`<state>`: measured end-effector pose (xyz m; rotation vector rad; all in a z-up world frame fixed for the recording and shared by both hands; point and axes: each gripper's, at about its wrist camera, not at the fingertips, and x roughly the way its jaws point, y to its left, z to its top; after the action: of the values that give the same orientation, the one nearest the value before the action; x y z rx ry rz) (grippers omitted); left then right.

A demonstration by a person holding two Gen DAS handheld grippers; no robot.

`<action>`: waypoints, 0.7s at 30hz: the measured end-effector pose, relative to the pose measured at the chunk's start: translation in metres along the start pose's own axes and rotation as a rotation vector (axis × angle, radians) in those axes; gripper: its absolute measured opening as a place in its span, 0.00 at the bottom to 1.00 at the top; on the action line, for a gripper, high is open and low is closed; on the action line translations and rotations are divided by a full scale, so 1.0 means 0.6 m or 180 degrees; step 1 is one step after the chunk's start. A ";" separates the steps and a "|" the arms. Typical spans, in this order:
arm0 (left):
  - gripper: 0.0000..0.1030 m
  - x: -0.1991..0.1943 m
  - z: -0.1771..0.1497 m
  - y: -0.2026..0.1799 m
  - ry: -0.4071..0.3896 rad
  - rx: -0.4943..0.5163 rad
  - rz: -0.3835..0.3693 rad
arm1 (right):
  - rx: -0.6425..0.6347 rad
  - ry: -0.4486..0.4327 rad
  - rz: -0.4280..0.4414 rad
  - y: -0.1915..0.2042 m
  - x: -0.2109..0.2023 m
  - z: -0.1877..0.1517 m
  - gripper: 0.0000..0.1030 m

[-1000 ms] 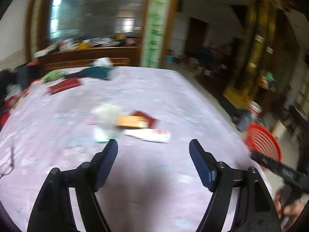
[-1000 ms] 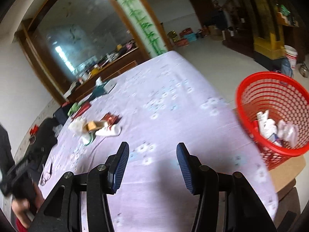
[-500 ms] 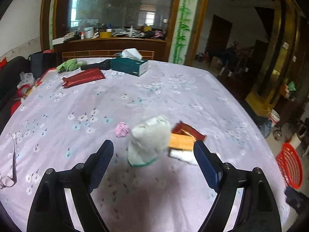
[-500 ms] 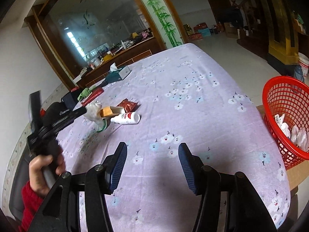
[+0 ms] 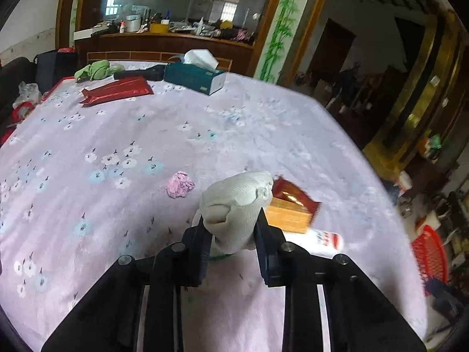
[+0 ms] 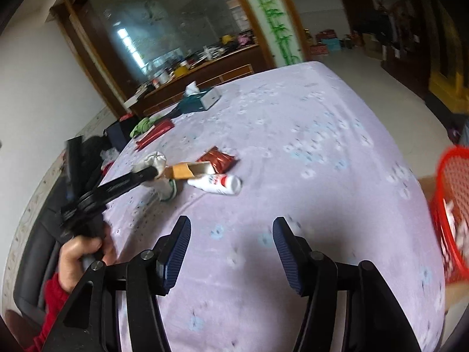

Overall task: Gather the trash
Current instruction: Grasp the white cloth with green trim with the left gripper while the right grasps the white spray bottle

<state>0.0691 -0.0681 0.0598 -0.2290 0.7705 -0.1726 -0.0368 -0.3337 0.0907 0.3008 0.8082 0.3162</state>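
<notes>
My left gripper [image 5: 233,230] is shut on a crumpled white paper wad [image 5: 239,204], also visible as the white wad [image 6: 155,160] in the right wrist view. Behind it lie an orange cardboard box [image 5: 288,215], a red foil wrapper [image 5: 291,192], a white tube with red print [image 5: 325,239] and a pink crumpled scrap [image 5: 180,184]. My right gripper [image 6: 231,240] hangs open over the flowered tablecloth, nothing between its fingers. The red mesh basket [image 6: 453,217] with trash in it sits off the table's right edge.
At the table's far end are a teal tissue box [image 5: 195,76], a long red packet [image 5: 117,89] and a green cloth [image 5: 95,69]. A hand in a red sleeve [image 6: 77,252] holds the left gripper. A wooden sideboard stands behind the table.
My left gripper moved forward onto the white wad and shut on it. My right gripper swung left, so the red basket slid to the frame's right edge.
</notes>
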 end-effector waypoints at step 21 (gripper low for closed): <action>0.25 -0.154 -0.092 0.037 -0.0245 0.0007 -0.0347 | -0.0103 0.0914 0.0404 0.025 0.284 0.098 0.47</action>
<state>-0.0337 -0.0328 0.0774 -0.2743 0.6816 -0.2661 0.1150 -0.2627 0.0230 0.2802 1.0675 0.4986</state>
